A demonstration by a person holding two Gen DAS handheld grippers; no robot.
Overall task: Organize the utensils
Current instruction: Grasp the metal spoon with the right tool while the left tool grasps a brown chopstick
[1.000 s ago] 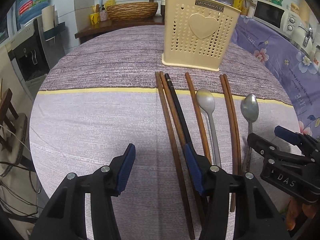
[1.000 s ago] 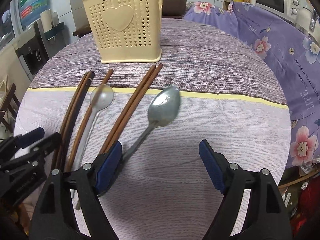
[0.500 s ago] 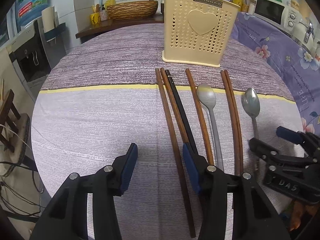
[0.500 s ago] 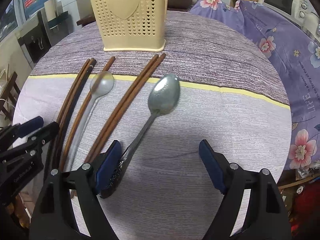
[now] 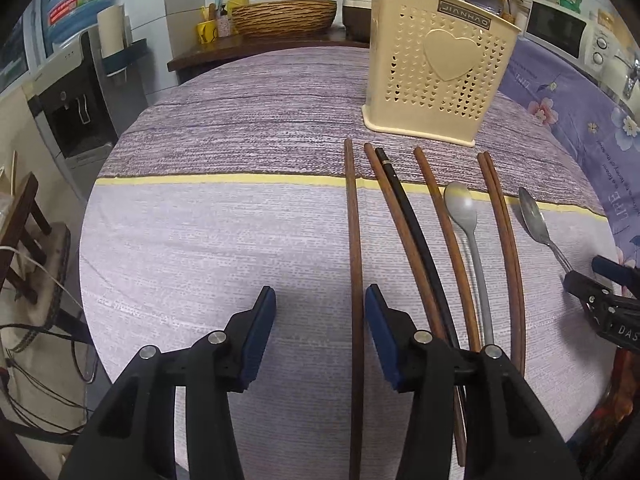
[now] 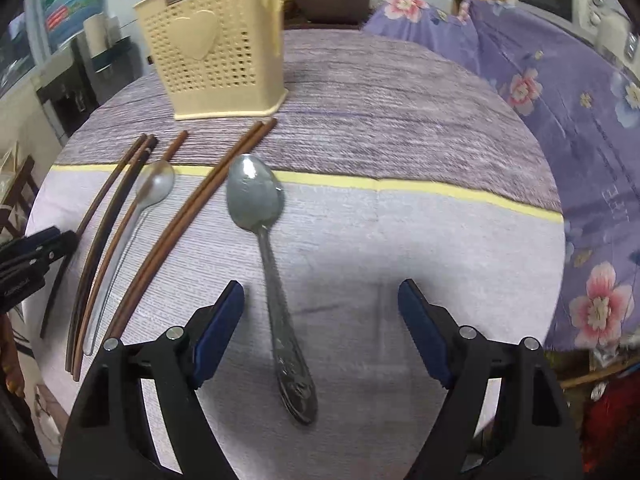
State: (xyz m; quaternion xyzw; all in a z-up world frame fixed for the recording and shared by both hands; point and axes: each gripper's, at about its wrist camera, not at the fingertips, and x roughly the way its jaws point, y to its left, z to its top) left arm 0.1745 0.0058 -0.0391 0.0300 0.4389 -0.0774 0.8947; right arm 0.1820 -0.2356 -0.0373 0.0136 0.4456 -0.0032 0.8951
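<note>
A cream perforated utensil holder [image 5: 436,80] stands upright at the far side of the round table; it also shows in the right wrist view [image 6: 216,44]. Several brown chopsticks, one black chopstick [image 5: 416,220] and a pale spoon [image 5: 466,224] lie side by side in front of it. My left gripper [image 5: 320,328] is open, and the leftmost brown chopstick [image 5: 354,260] lies between its fingers. My right gripper [image 6: 320,320] is open wide over the handle of a steel spoon [image 6: 268,248], not touching it.
The table wears a purple striped cloth [image 5: 224,240] with a yellow line. A purple floral cloth [image 6: 560,92] covers the surface at right. A wicker basket [image 5: 284,18] and bottles sit on a shelf behind. A wooden chair [image 5: 24,240] stands at left.
My left gripper has shifted right, so the leftmost chopstick now lies between its fingers. My right gripper has shifted left and turned, bringing the steel spoon between its fingers.
</note>
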